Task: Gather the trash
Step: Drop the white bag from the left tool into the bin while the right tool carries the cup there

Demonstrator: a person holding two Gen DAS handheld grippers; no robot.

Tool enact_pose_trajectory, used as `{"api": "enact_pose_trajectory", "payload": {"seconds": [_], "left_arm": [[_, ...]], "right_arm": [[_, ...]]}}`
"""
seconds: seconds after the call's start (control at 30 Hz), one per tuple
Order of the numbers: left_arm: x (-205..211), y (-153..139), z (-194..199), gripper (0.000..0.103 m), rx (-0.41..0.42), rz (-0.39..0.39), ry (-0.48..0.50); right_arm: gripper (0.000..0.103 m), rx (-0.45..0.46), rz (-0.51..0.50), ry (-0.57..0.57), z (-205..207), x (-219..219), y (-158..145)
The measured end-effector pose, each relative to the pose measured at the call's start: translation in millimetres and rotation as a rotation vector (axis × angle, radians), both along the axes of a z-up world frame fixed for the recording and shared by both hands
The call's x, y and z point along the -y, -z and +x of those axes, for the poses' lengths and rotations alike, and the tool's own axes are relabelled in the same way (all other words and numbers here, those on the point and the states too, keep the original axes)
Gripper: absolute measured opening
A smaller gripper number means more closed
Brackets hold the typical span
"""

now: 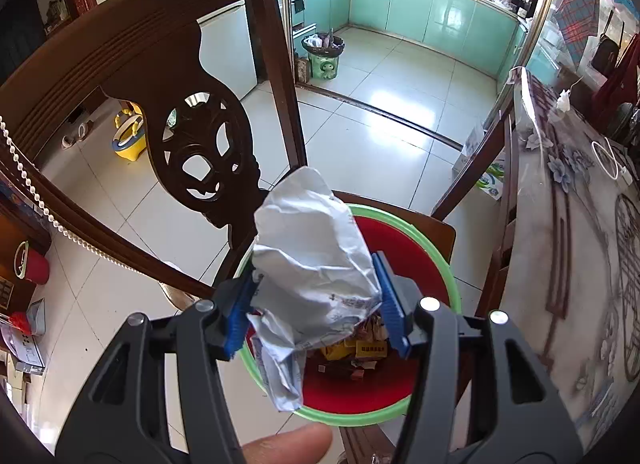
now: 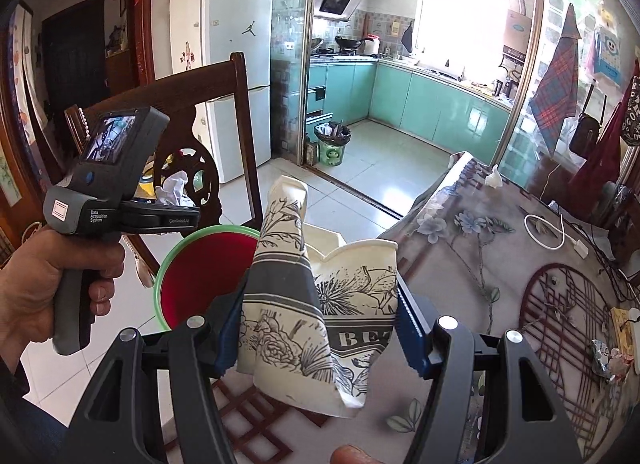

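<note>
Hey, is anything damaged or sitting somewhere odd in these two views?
The paper cup in the right gripper is crushed and split. The red bin sits up on a chair seat, not the floor.

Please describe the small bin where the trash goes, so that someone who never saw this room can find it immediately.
Find the dark carved wooden chair next to the table with the flowered cover. The bin stands on the chair's seat. Unlike the dark-rimmed green bin on the kitchen floor, this one is red inside with a light green rim.
</note>
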State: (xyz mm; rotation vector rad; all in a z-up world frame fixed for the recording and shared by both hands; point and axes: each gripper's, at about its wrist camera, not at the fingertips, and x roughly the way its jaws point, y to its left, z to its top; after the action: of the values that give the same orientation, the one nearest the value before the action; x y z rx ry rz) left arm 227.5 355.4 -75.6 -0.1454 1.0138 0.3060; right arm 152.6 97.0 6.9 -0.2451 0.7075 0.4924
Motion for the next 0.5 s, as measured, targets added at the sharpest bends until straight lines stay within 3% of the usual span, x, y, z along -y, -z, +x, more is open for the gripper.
{"api": "enact_pose_trajectory", "payload": {"seconds": [0.5], "left_arm": [[14.1, 49.6, 17.8, 0.053, -0.118, 0.068, 0.068]], "right_arm": [[0.062, 0.005, -0.017, -0.004, 0.0, -0.8, -0.7]]}}
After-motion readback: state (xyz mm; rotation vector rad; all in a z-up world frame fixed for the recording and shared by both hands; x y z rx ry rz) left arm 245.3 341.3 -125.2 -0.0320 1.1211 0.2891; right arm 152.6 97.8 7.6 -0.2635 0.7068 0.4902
